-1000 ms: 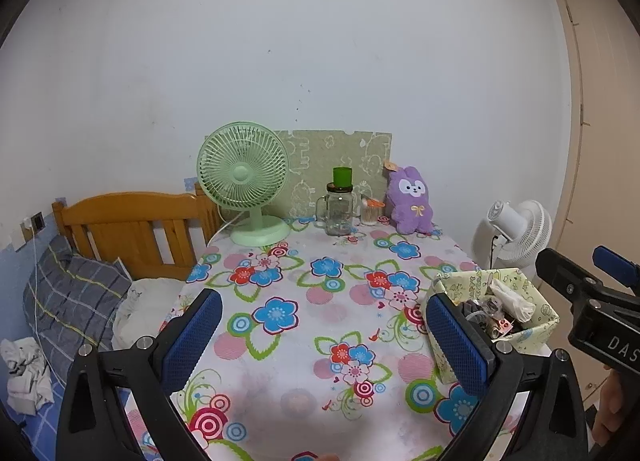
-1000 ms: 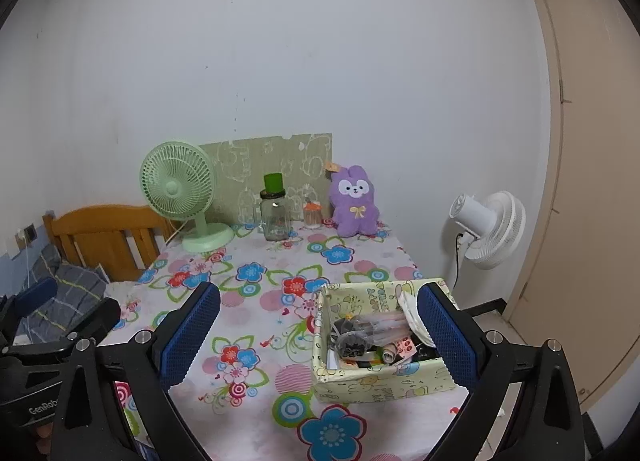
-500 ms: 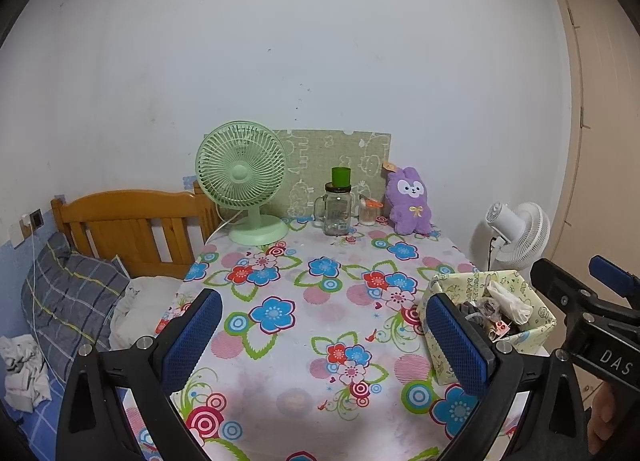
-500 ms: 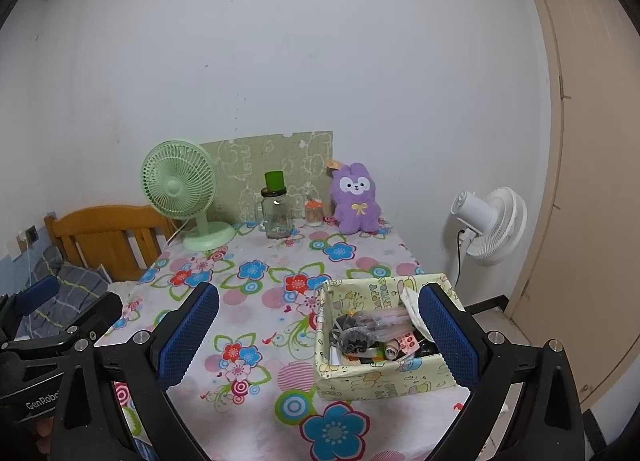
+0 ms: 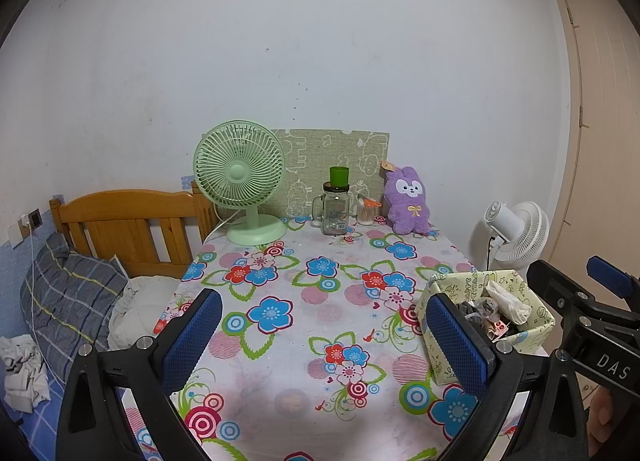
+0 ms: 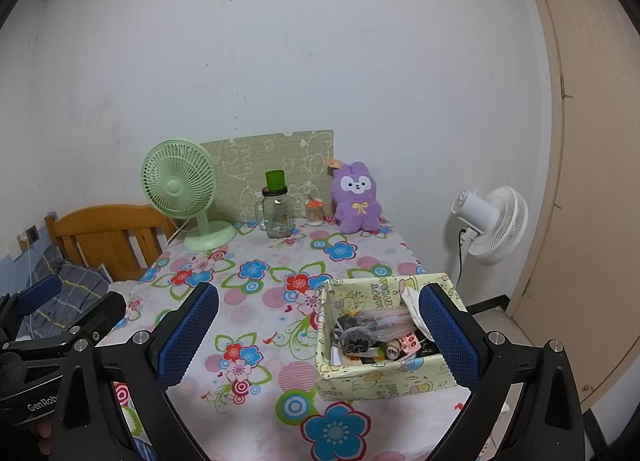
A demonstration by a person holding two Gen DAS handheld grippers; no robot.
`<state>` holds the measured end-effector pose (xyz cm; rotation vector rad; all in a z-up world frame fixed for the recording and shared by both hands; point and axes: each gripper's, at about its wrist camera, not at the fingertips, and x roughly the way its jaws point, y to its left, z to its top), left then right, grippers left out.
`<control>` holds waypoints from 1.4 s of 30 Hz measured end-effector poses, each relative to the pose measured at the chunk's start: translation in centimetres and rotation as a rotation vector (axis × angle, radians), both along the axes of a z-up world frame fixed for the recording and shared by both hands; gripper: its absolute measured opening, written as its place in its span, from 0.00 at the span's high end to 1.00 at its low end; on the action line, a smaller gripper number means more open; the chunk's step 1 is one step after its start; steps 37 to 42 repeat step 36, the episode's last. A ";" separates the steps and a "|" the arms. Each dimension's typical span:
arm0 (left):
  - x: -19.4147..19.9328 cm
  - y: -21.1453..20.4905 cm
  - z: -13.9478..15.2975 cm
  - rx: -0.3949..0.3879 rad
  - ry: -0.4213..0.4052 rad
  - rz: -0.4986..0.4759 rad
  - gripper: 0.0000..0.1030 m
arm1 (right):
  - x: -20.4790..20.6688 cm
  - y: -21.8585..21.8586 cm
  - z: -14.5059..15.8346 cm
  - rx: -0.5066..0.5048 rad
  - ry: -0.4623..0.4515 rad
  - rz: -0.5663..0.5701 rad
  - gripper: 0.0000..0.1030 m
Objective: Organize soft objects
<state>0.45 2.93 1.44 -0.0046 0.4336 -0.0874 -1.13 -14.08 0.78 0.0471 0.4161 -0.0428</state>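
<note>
Since our left gripper (image 5: 326, 337) hangs wide and empty above the near table edge, we'd go for the purple bunny (image 5: 408, 201) by the back wall, skirting the jar (image 5: 335, 213). On the right view, our right gripper (image 6: 318, 335) is wide and empty too, its right finger over the box (image 6: 384, 377); keep clear of it.

1. On the table (image 6: 280, 301), along the far edge by the wall, left to right: desk fan (image 6: 180, 189), glass jar (image 6: 277, 213), small container (image 6: 314, 211), plush rabbit (image 6: 357, 197).
2. Behind the jar, against the wall: a board (image 6: 276, 159).
3. At the near right corner: a box (image 6: 360, 375) with small items inside.
4. Left of the table: a bed headboard (image 5: 124, 221), with a pillow (image 5: 68, 297) before it.
5. Right of the table, on the floor: a standing fan (image 6: 492, 225).
</note>
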 end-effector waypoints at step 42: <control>0.6 -0.7 -0.6 0.000 0.022 -0.001 0.00 | 0.5 -0.1 -0.6 0.011 0.018 -0.008 0.01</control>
